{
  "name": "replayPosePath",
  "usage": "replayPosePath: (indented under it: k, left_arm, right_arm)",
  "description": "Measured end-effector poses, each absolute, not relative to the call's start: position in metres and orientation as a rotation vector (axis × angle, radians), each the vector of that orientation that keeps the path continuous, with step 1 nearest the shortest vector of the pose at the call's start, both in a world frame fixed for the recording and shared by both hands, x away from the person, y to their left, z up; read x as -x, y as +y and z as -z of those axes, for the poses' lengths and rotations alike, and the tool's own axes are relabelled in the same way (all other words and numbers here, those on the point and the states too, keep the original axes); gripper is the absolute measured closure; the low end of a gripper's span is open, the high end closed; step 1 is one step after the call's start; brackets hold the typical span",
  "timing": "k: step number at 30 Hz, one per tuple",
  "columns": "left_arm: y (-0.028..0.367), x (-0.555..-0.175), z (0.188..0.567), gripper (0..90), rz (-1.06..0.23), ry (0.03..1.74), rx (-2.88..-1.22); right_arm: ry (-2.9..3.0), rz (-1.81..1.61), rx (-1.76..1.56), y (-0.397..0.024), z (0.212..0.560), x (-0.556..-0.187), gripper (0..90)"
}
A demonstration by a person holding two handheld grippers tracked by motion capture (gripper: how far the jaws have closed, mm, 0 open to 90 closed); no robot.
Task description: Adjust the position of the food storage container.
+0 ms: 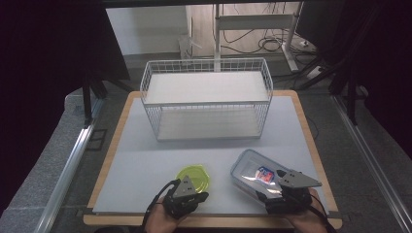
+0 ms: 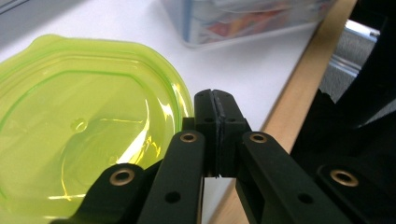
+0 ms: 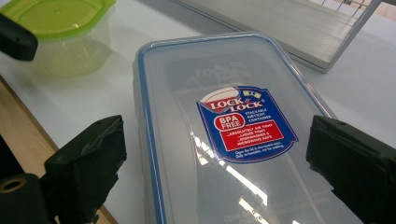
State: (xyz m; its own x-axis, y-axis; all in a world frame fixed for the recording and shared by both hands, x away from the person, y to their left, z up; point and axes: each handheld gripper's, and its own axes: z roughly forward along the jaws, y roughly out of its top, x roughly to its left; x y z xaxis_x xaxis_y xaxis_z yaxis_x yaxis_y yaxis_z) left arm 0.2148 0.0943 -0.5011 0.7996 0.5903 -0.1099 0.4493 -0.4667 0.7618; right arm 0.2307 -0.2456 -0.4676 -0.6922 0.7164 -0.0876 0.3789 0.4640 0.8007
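Jaws of the left gripper [image 2: 217, 100] are pressed together on nothing, just beside the green-lidded tub [image 2: 70, 126]. Right gripper [image 3: 217, 158] stands wide apart, straddling the clear rectangular container [image 3: 224, 130] lying beneath and between its pads.

Round tub [image 1: 193, 177] left of flat box [image 1: 252, 171]; wire rack [image 1: 206, 97] behind both.

A lab: black curtains [image 1: 53, 43], loose floor cables [image 1: 272, 43], aluminium frame rails [image 1: 68, 170].

Grey floor [image 1: 48, 165], white desk frame [image 1: 252, 22] behind.
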Motion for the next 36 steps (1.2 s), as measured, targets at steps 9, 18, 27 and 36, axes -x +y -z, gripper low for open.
replayPosePath:
  k: [9, 18, 27, 36]
  left_arm:
    - [0.116, -0.232, 0.502, 89.8, -0.232, 0.851, -2.104]
    - [0.129, -0.243, 0.502, 89.8, -0.267, 0.901, -2.09]
    - [0.154, -0.259, 0.503, 89.8, -0.333, 1.001, -2.06]
    - [0.173, -0.273, 0.504, 89.8, -0.374, 1.067, -2.04]
  right_arm:
    - [2.306, -1.105, -0.92, -0.245, 0.469, -0.231, 5.1]
    - [2.314, -1.102, -0.921, -0.245, 0.47, -0.232, 5.6]
    - [2.324, -1.106, -0.923, -0.246, 0.471, -0.233, 7.2]
    - [2.335, -1.105, -0.924, -0.246, 0.472, -0.234, 8.7]
